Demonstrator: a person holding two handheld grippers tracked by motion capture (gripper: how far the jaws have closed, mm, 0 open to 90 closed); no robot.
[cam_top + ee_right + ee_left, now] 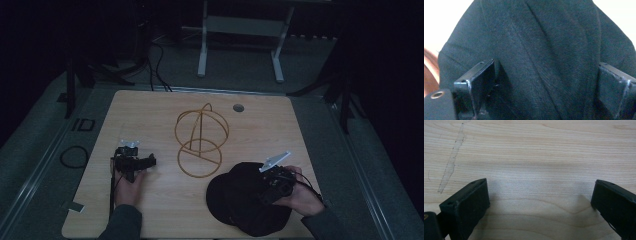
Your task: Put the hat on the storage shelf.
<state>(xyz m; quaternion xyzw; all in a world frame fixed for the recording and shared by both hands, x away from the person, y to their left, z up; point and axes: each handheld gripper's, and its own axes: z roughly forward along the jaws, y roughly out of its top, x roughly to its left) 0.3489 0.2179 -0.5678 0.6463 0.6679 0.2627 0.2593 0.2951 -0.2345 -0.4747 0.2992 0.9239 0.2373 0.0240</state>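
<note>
1. Cap [245,200] is lying on the wooden table [280,125], near the wire stand [201,140], on its right-hand front side.
2. Right gripper [272,189] is hovering over the cap's crown, jaws apart around the fabric; it should be pinching a firm fold near a seam.
3. Left gripper [134,162], jaws apart and empty, is waiting left of the stand, ready to steady it.

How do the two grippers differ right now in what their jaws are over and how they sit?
The left gripper hangs over bare wooden table, nothing between its jaws; the right gripper has the black cap bunched between its jaws. In the high view the left gripper sits at the table's left, apart from the wire hat stand; the right is over the cap at the near right. Both have jaws spread wide.
</note>
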